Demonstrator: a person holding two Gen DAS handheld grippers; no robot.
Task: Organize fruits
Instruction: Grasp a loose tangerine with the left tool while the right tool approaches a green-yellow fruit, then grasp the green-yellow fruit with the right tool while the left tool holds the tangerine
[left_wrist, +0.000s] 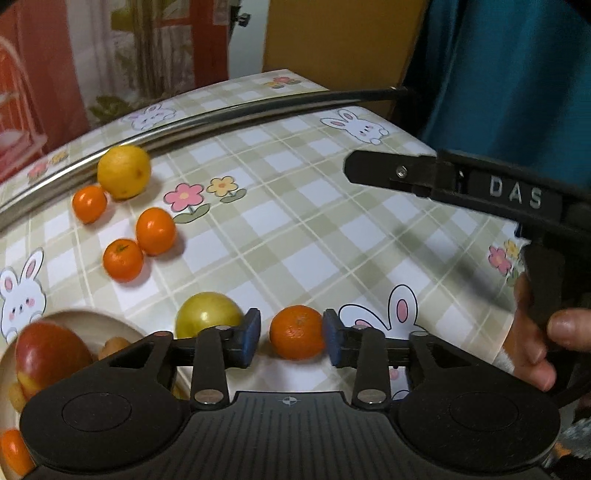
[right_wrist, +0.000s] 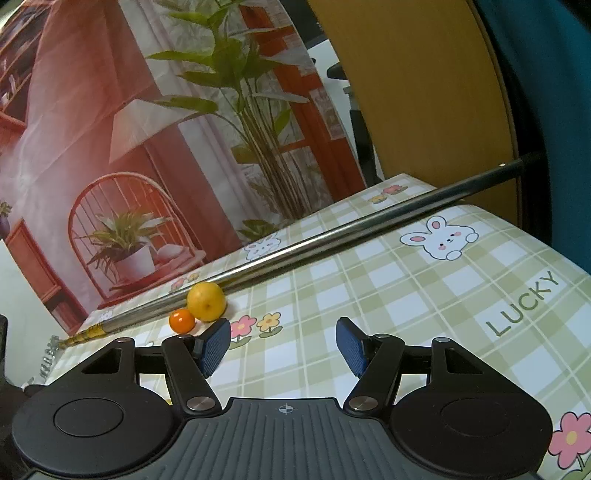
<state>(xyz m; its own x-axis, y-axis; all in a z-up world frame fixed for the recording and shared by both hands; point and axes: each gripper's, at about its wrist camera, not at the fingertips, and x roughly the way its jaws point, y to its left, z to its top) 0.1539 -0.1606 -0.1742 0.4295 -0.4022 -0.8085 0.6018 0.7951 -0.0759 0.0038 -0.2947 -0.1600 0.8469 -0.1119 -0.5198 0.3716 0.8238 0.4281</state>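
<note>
A tangerine (left_wrist: 295, 332) sits on the checked tablecloth between the blue pads of my left gripper (left_wrist: 291, 338). The right pad touches it and a narrow gap shows at the left pad; the gripper is open. A yellow-green apple (left_wrist: 207, 315) lies just left of the left finger. At lower left, a cream bowl (left_wrist: 79, 314) holds a red apple (left_wrist: 48, 354). Farther off lie a lemon (left_wrist: 123, 170) and three tangerines (left_wrist: 155, 230). My right gripper (right_wrist: 282, 349) hovers open over bare cloth, with the lemon (right_wrist: 206, 301) and one tangerine (right_wrist: 181, 320) ahead to its left.
A long metal rod (left_wrist: 221, 116) lies across the far side of the table, right behind the lemon. A hand (left_wrist: 535, 332) holds the right tool at the right. A printed backdrop (right_wrist: 147, 147) stands behind the table. Another tangerine (left_wrist: 11, 450) shows at the bottom left corner.
</note>
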